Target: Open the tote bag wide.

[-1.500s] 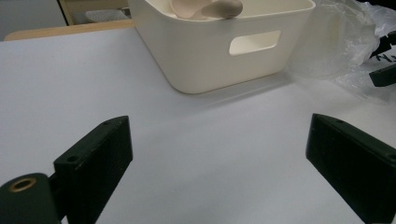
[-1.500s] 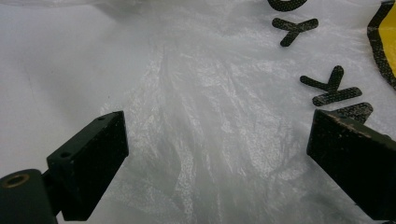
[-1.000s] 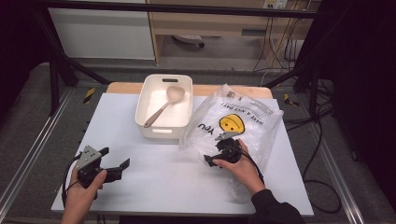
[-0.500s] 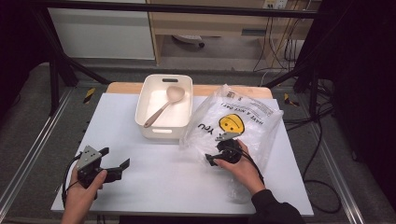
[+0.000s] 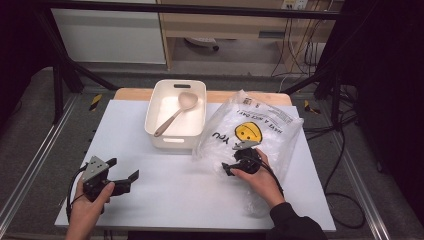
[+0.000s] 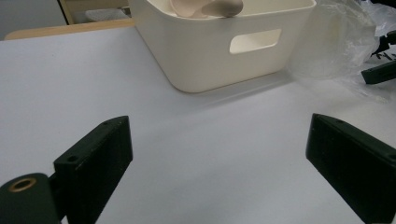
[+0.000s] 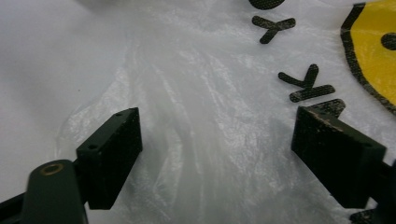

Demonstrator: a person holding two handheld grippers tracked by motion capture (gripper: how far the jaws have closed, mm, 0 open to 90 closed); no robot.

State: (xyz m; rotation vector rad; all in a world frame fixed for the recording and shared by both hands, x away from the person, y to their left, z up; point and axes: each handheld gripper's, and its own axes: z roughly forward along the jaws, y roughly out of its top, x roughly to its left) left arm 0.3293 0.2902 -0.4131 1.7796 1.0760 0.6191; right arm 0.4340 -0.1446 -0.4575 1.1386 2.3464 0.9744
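The right tool [image 5: 239, 161] had edged forward over the smiley plastic bag [image 5: 260, 131], jaws spread; left tool [image 5: 116, 176] stayed spread

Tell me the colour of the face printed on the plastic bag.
Yellow with black features, on the clear plastic bag; the high view shows it best.

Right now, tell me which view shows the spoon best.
The high view: the whole wooden spoon lies in the white bin. The left gripper view catches just its bowl end above the rim. The right gripper view faces the plastic bag.
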